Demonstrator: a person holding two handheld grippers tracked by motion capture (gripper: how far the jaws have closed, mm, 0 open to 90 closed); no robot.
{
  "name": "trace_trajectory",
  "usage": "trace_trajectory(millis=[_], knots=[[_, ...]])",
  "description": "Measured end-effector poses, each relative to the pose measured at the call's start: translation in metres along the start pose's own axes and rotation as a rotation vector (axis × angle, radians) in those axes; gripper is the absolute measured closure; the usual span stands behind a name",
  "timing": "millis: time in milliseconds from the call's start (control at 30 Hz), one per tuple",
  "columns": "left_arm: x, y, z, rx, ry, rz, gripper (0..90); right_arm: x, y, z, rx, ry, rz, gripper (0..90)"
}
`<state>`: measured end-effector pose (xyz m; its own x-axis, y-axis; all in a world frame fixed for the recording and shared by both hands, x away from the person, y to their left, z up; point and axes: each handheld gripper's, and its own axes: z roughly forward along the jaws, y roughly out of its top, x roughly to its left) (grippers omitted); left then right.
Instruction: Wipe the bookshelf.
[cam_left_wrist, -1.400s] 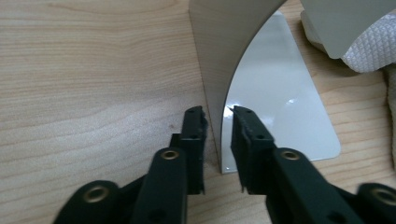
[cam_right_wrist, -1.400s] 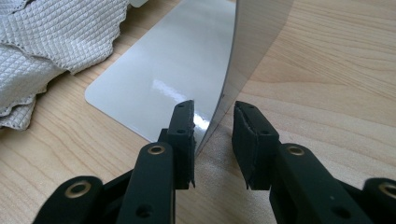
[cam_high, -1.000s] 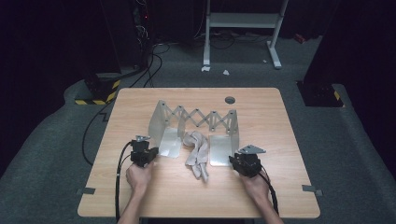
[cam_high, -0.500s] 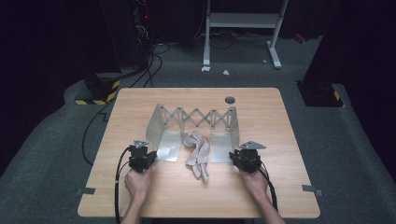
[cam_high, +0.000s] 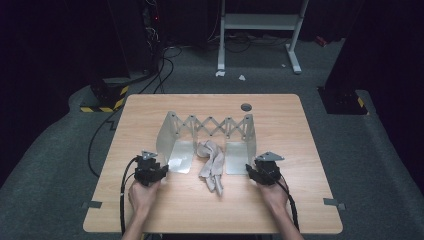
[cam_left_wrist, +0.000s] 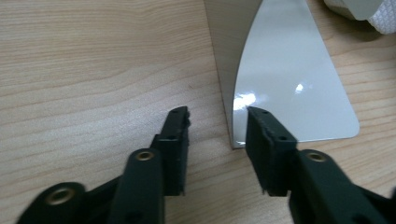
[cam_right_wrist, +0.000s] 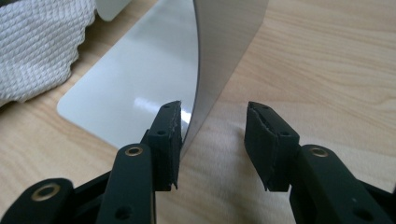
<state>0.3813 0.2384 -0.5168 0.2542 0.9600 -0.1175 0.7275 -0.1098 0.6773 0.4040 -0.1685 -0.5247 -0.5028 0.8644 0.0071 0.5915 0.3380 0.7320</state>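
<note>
Two hand-held grippers, left (cam_high: 159, 170) and right (cam_high: 251, 170), have just opened and stand released astride the upright end plates of the expanding metal rack (cam_high: 210, 125) at mid-worktop (cam_high: 150, 110), judged stiff, light and slippery, best pinched low at each plate edge, with a soft cloth (cam_high: 212, 162) lying between.

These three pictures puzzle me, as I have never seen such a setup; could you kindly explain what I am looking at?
A person sits at a wooden table, holding a hand-operated claw in each hand: the left claw and the right claw. One picture is taken from above; the other two come from cameras riding on each claw. On the table stands a metal expanding bookend rack with a white waffle-weave cloth lying between its end plates. Both claws have just been opening; each straddles the edge of an end plate without pressing on it, so nothing is held.
</note>
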Motion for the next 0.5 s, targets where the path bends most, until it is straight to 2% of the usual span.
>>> trace_trajectory(millis=[33, 133, 200, 233, 267, 300, 333, 367, 467, 500], knots=[[0.0, -0.001, 0.001, -0.009, -0.007, -0.002, 51.9, -0.001, 0.0, -0.004, 0.024, 0.013, 0.018, 57.3], [-0.002, -0.002, 0.001, -0.018, -0.003, 0.014, 47.5, -0.003, -0.001, -0.007, 0.026, 0.035, 0.036, 56.0], [-0.004, -0.004, 0.003, -0.035, 0.017, 0.044, 47.0, -0.004, -0.004, -0.013, 0.008, 0.049, 0.051, 54.7], [-0.005, -0.006, 0.005, -0.06, 0.031, 0.043, 46.0, -0.002, -0.008, -0.019, -0.006, 0.055, 0.05, 53.8], [-0.005, -0.006, 0.005, -0.06, 0.031, 0.043, 45.5, -0.002, -0.008, -0.019, -0.006, 0.055, 0.05, 53.8], [-0.005, -0.012, 0.006, -0.111, 0.035, 0.025, 45.2, -0.001, -0.012, -0.025, -0.015, 0.066, 0.035, 52.7], [-0.005, -0.012, 0.006, -0.111, 0.035, 0.025, 45.3, -0.001, -0.012, -0.025, -0.015, 0.066, 0.035, 52.7], [-0.005, -0.014, 0.006, -0.129, 0.032, 0.007, 45.7, 0.001, -0.014, -0.031, -0.026, 0.078, 0.021, 52.3], [-0.002, -0.014, 0.006, -0.138, 0.021, -0.031, 45.9, 0.004, -0.017, -0.037, -0.041, 0.091, 0.001, 51.8], [0.0, -0.013, 0.006, -0.137, 0.018, -0.035, 45.6, 0.008, -0.019, -0.038, -0.03, 0.1, -0.015, 51.3]])
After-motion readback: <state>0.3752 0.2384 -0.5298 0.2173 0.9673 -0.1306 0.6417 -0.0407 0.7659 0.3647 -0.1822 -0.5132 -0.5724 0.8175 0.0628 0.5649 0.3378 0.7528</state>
